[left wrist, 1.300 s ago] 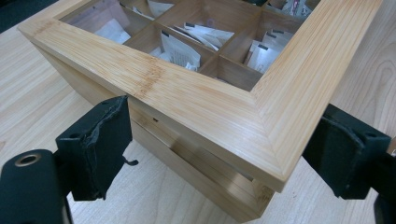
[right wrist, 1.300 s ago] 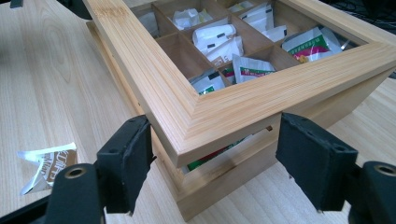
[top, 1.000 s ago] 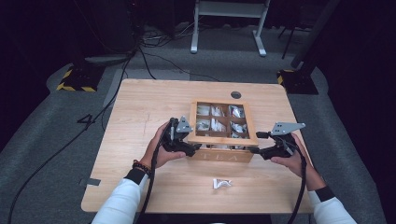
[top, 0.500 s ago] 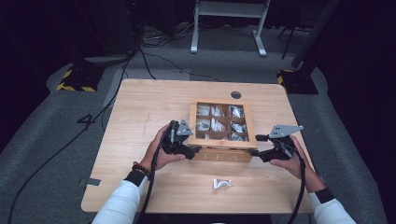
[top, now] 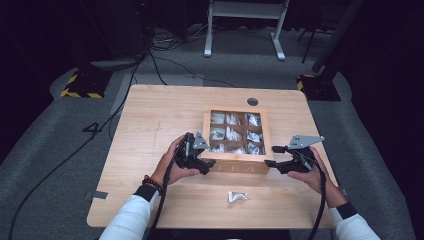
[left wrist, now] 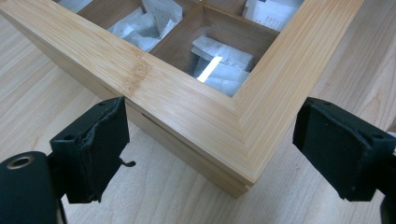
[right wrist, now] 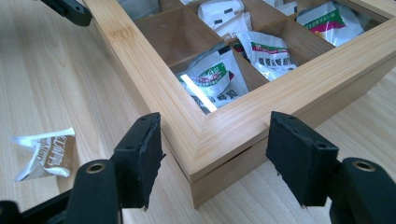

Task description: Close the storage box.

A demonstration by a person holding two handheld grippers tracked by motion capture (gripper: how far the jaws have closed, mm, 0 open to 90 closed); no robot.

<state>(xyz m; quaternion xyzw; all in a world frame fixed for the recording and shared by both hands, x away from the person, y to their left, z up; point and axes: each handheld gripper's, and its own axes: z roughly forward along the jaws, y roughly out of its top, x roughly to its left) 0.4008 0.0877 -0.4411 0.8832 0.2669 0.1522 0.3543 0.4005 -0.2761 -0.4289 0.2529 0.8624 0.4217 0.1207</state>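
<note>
Left claw [top: 206,165]: jaws apart, straddling the near left corner of the wooden box [top: 237,161]; neither pad touches the wood in the left gripper view.
Box: sits mid-bench [top: 165,115], glass-windowed lid down, sachets [right wrist: 215,77] in its compartments.
Seam: a thin line between lid and base shows below both near corners; the grip likely belongs on the lid frame, above that line.
Loose sachet [top: 237,196]: lies on the bench in front of the box, apart from it, clear of both hands.
Right claw [top: 273,156]: jaws apart around the near right corner [right wrist: 205,140], not yet clamped.
Advice: close both sides evenly and at matching height, so the lid rises level rather than twisting.
</note>
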